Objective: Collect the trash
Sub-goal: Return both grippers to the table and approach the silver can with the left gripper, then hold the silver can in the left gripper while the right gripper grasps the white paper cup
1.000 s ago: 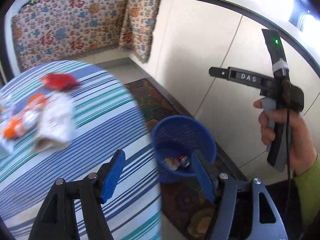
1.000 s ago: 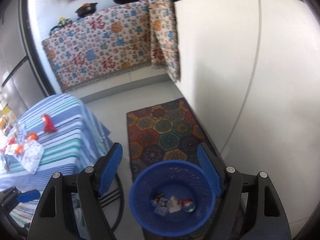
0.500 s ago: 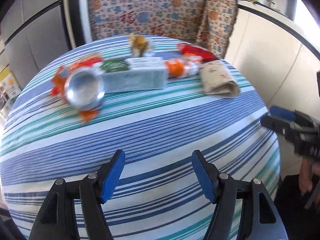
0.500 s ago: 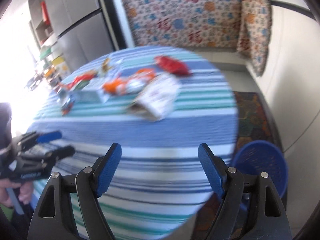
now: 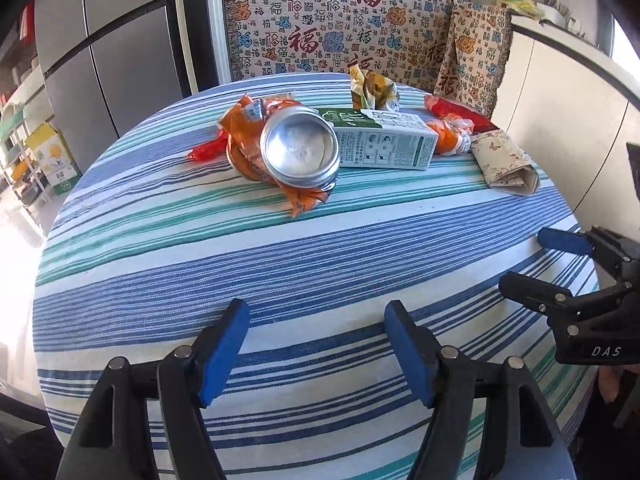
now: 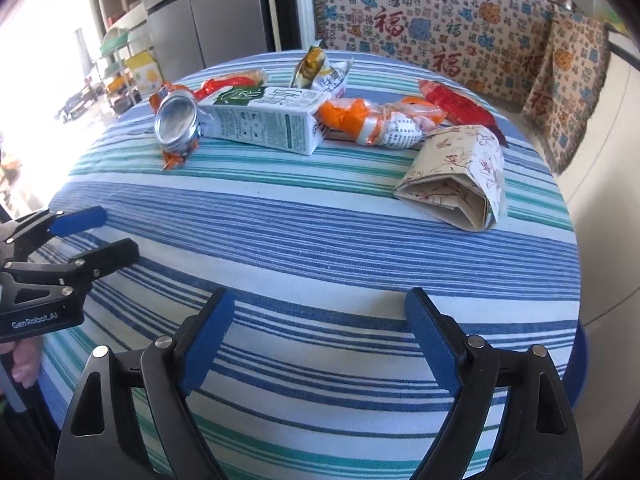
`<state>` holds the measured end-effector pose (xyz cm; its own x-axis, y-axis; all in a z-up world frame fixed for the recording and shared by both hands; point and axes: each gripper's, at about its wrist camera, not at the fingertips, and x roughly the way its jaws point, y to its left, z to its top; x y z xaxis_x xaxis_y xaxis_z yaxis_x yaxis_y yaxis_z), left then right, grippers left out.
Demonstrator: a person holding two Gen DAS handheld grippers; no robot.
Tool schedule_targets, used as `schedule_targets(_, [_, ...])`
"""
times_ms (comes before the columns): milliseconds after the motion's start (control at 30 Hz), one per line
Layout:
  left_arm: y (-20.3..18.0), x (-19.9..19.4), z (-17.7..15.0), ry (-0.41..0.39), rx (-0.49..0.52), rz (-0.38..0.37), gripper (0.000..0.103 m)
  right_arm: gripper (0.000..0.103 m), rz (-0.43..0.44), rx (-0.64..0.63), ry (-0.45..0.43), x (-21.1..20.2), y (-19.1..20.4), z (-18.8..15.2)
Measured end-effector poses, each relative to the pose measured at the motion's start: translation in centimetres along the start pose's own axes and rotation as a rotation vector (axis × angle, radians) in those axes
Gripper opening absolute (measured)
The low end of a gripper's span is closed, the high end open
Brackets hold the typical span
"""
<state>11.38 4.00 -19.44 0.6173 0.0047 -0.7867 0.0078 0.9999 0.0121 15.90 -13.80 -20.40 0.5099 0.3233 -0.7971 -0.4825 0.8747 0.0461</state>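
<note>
Trash lies across the far half of a round striped table (image 5: pixel 280 272): a crushed can (image 5: pixel 299 149) (image 6: pixel 177 123) on an orange wrapper (image 5: pixel 304 198), a white-green carton (image 5: pixel 384 140) (image 6: pixel 264 118), an orange-white wrapper (image 6: pixel 376 120), a red packet (image 6: pixel 456 106), a yellow wrapper (image 5: pixel 372 88) and a folded floral paper pack (image 5: pixel 506 162) (image 6: pixel 460 178). My left gripper (image 5: pixel 318 344) is open and empty over the near table edge. My right gripper (image 6: pixel 318 340) is open and empty, to the right of the left one.
A blue bin's rim (image 6: pixel 578 364) shows below the table's right edge. A patterned cloth-covered counter (image 5: pixel 340 28) stands behind the table, grey fridge doors (image 5: pixel 108 64) at the left, a white cabinet wall (image 5: pixel 568 120) at the right.
Both grippers swung from above the blue bin on the floor back to the table, and now face the trash from the near edge. Both stayed open and empty.
</note>
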Motion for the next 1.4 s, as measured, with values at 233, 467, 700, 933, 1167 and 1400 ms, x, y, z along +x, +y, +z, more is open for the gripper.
schedule_targets(233, [-1.2, 2.4, 4.0, 0.007, 0.004, -0.011, 0.080, 0.098, 0.001, -0.018, -0.012, 0.0, -0.3, -0.4])
schedule_targets(467, [-0.2, 4.9, 8.3, -0.012, -0.069, 0.095, 0.080, 0.100, 0.012, -0.021, -0.016, -0.2, -0.4, -0.6])
schedule_targets(700, [0.8, 4.0, 8.1, -0.071, -0.031, 0.120, 0.062, 0.100, 0.028, -0.011, -0.027, -0.3, -0.7, -0.7])
schedule_targets(933, [2.3, -0.2, 4.4, -0.116, -0.004, -0.017, 0.062, 0.098, 0.081, 0.061, -0.084, -1.2, -2.3, -1.2])
schedule_targets(1167, [1.9, -1.0, 2.0, -0.134, 0.011, -0.054, 0.062, 0.098, 0.039, 0.289, -0.124, -2.2, -8.2, -0.2])
schedule_targets(1400, [2.9, -0.5, 2.3, -0.130, -0.044, -0.110, 0.062, 0.098, 0.067, 0.418, -0.061, -0.4, -13.0, 4.5])
